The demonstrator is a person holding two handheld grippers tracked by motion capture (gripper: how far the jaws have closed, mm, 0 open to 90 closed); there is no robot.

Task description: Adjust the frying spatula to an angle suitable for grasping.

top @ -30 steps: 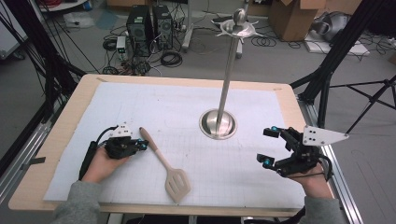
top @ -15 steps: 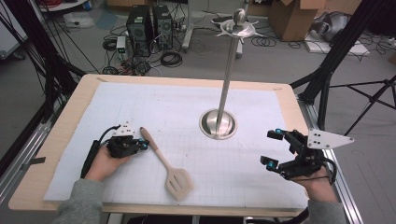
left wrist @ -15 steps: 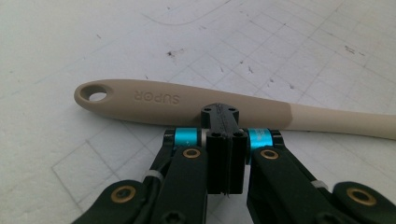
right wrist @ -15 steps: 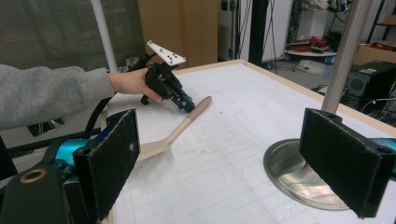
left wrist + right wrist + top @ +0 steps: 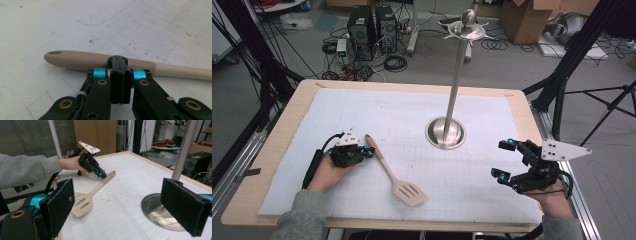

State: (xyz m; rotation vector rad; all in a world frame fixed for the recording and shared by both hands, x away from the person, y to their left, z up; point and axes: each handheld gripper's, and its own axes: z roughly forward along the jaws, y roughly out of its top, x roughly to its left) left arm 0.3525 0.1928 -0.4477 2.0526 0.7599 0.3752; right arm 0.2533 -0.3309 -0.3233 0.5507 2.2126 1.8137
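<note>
White gridded mat (image 5: 412,115); left hand-held gripper (image 5: 119,65) closed beside spatula (image 5: 393,172), right (image 5: 507,160) wide.

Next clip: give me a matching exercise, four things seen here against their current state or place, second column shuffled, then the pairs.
Things:
1. left gripper
2. right gripper
3. spatula
4. metal stand

States:
A. upright, round base on the white mat
B. jaws wide open, above the table's right edge
C. lying flat, slotted blade toward the person
D. jaws shut, tip at the wooden handle

Pairs: 1-D, 2-B, 3-C, 4-A
</note>
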